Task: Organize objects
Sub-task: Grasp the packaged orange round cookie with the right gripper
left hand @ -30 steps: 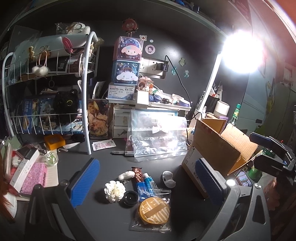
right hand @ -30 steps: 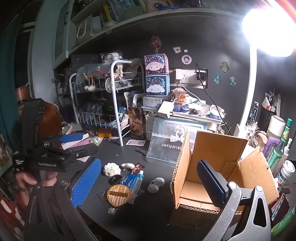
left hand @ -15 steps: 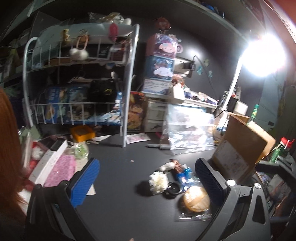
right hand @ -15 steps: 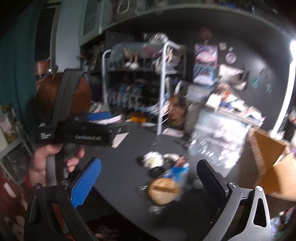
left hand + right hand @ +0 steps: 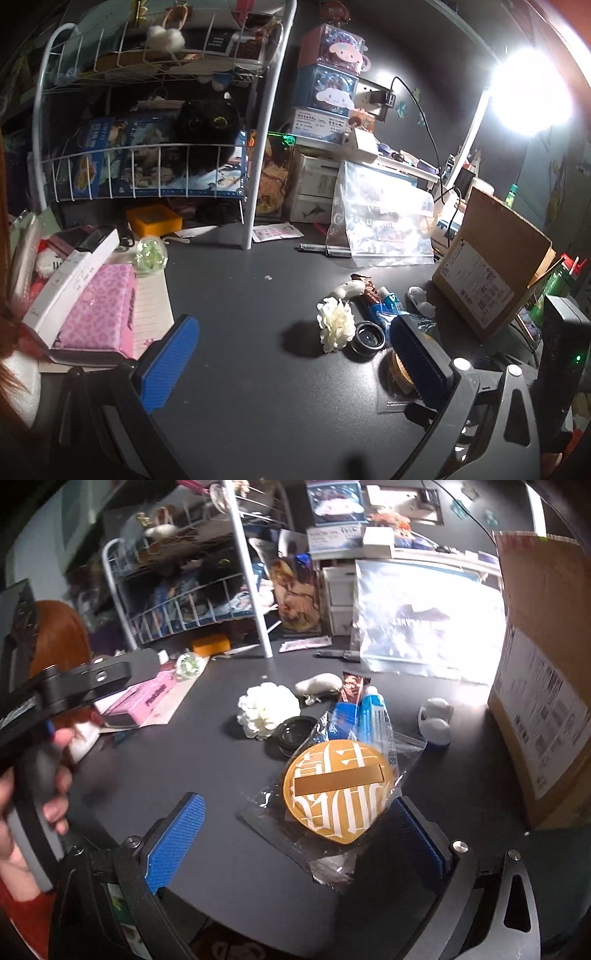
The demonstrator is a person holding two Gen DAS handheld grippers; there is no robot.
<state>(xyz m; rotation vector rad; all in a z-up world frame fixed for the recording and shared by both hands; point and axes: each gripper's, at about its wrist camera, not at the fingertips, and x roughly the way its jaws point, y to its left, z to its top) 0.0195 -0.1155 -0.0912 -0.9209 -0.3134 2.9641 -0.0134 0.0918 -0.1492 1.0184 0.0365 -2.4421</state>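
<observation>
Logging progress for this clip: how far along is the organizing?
Barely begun. Nothing shows as put away: the white flower, blue tube and black lid lie loose on the desk. Right claw, open, nears the bagged gold disc; left claw is empty.

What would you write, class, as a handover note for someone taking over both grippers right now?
Left gripper: open, empty, above the desk.
Right gripper: open, empty, jaws either side of the bagged gold disc, not gripping.
On the desk: flower, black lid, blue tube, snack bar, white case. Box stands to the right.
Done: nothing visibly put away.
Left: probably grip the disc first, then sort the rest.
</observation>
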